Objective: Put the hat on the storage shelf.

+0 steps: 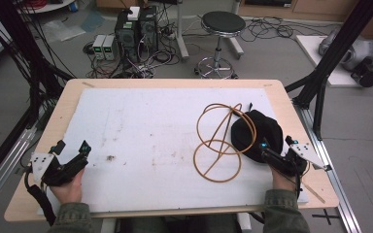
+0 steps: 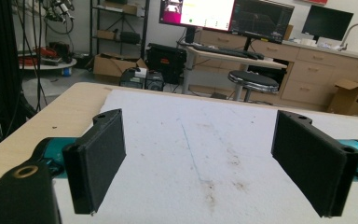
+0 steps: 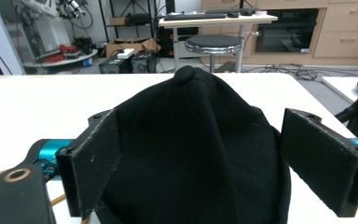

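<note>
Resting at about eight o'clock on the pale wooden counter point(image 1: 68, 102), the left gripper point(image 1: 71, 154) sat idle over the stained white foam mat point(image 1: 141, 126), its fingers point(image 2: 100, 154) spread wide apart with nothing between them. It looked parked there, well apart from the work, probably waiting until a second hold was needed.

Toward the middle-right, at roughly four o'clock, lay the tan wire frame of looped hoops point(image 1: 218, 145), flat on the mat. Its upper loop overlapped the left edge of the black knitted beanie with a small top button point(image 1: 260, 133), so the two were touching; the frame seemed meant as a form for the hat.

Farther right, near four o'clock at the counter's edge, the right gripper point(image 1: 278, 149) pointed at the hat's near rim. In the right gripper view its fingers point(image 3: 98, 158) stood apart on either side of the beanie point(image 3: 196, 149), straddling the brim without pinching it. Judging from that, the hand was lined up to take the rim, the wide opening leaving room for the thick fabric.
</note>
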{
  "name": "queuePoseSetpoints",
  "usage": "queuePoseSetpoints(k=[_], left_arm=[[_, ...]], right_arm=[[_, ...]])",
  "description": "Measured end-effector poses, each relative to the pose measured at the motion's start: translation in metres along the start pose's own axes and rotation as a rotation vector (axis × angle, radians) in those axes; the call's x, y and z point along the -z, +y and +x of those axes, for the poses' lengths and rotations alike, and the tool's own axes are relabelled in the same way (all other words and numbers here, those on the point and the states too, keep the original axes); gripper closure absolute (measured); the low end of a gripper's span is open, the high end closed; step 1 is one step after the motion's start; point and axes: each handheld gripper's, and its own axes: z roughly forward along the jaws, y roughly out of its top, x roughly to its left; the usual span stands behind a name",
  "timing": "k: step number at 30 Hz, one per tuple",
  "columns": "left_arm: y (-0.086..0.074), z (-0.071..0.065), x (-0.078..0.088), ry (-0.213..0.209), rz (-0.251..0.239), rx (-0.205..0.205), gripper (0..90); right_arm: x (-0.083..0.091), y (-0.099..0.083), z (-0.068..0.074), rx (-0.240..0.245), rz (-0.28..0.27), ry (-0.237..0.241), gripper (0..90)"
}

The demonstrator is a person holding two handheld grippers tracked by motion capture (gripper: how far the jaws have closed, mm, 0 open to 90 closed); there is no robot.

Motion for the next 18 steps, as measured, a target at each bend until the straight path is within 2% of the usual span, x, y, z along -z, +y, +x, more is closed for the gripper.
queuePoseSetpoints(k=[5, 8, 18], left_arm=[[-0.001, -0.001, -0.001, -0.004, 0.001, 0.002, 17.6], [-0.001, -0.001, -0.001, -0.004, 0.004, -0.001, 17.6], [-0.001, 0.000, 0.000, -0.005, 0.009, 0.001, 17.6]], right_arm=[[-0.011, 0.005, 0.003, 0.070, 0.014, 0.008, 12.6], [-0.020, 0.004, 0.003, 0.091, 0.050, 0.021, 12.5], [-0.038, 0.003, -0.002, 0.073, 0.130, 0.061, 12.0]])
